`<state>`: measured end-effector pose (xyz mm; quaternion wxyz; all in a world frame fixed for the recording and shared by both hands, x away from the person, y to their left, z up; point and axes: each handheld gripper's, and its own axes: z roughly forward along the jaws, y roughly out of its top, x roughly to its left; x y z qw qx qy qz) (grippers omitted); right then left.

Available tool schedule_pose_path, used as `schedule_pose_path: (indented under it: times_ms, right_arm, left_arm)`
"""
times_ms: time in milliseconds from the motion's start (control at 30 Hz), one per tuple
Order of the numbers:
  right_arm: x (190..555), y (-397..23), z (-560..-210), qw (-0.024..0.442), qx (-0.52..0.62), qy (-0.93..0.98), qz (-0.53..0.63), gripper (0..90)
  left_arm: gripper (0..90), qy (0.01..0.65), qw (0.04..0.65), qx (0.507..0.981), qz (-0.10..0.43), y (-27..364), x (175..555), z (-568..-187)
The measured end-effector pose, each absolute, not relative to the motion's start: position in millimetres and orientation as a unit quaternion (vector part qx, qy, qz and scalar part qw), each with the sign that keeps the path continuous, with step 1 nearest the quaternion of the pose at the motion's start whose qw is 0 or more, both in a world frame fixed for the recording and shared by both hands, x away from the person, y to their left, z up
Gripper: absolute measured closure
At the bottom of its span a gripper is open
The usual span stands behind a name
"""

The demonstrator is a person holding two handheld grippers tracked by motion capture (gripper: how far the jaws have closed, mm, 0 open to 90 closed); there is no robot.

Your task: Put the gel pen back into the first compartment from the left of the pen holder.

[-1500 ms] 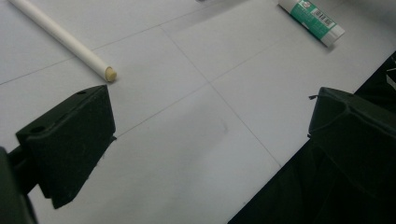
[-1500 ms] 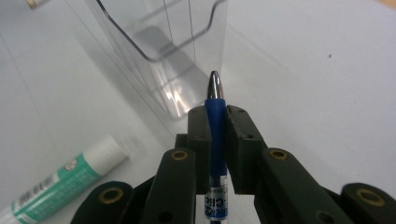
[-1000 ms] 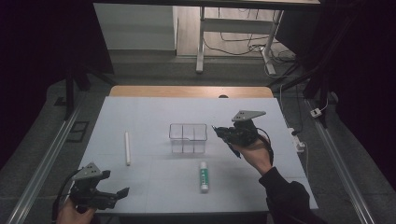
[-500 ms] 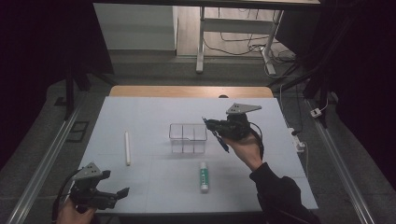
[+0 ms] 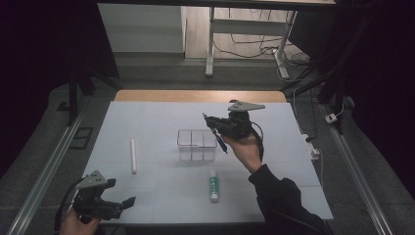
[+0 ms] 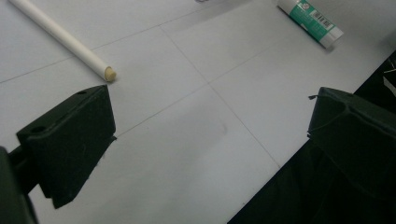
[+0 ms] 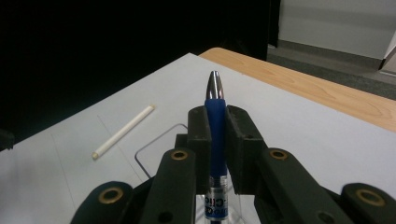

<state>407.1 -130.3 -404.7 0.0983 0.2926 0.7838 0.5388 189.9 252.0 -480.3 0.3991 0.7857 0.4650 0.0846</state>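
- High view: your right hand-held gripper (image 5: 215, 128) is clenched on a blue pen (image 5: 219, 138), held in the air above the clear plastic box (image 5: 196, 145) on the desk (image 5: 161, 117). The pen hangs slanted, with its lower end over the box's right side. Your left hand-held gripper (image 5: 128, 202) rests released near the desk's front left corner. A white stick (image 5: 132, 154) and a green-labelled tube (image 5: 214, 185) lie apart on the desk.
- Left gripper view: the jaws stand wide with nothing between them; the stick's end (image 6: 109, 73) lies just ahead.
- Right gripper view: the jaws pinch the pen (image 7: 215, 105) across its blue grip sleeve, metal tip forward. Treat the pen as light, stiff and smooth-barrelled; the sleeve is probably the least slippery place to hold.
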Motion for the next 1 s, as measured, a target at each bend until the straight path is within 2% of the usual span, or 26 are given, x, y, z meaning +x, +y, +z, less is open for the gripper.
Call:
schedule_pose_path:
  times_ms: [1000]
  right_arm:
    - [425.5, -65.1, -410.8, 0.079, 0.304, 0.753, 0.579, 80.1]
  left_arm:
    - [0.8, 0.463, 0.399, 0.787, 0.085, 252.3, 190.0, -480.4]
